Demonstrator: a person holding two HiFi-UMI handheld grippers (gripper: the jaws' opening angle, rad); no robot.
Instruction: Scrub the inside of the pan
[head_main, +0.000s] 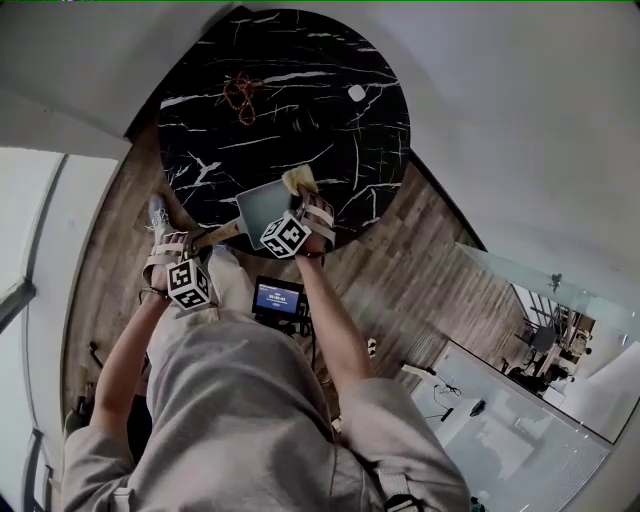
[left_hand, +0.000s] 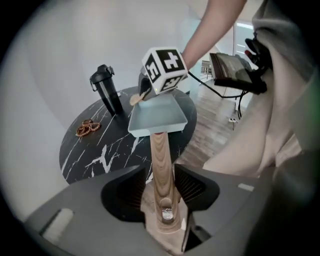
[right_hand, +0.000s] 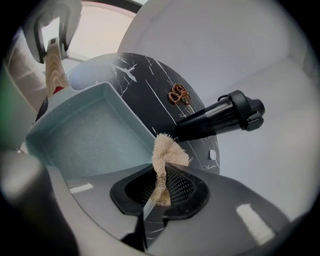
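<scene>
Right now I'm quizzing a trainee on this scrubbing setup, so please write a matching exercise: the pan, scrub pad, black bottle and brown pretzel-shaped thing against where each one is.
1. pan
2. scrub pad
3. black bottle
4. brown pretzel-shaped thing

A. pinched in the right gripper
B. standing upright on the table
C. lying flat on the table near the bottle
D. at the table's edge, wooden handle sticking out past it

Pairs: 1-D, 2-A, 3-B, 4-C

A pale teal pan (left_hand: 159, 117) with a wood-grain handle (left_hand: 161, 165), a beige scrubber (right_hand: 167, 150), and a black table (head_main: 300, 120) veined white.
</scene>
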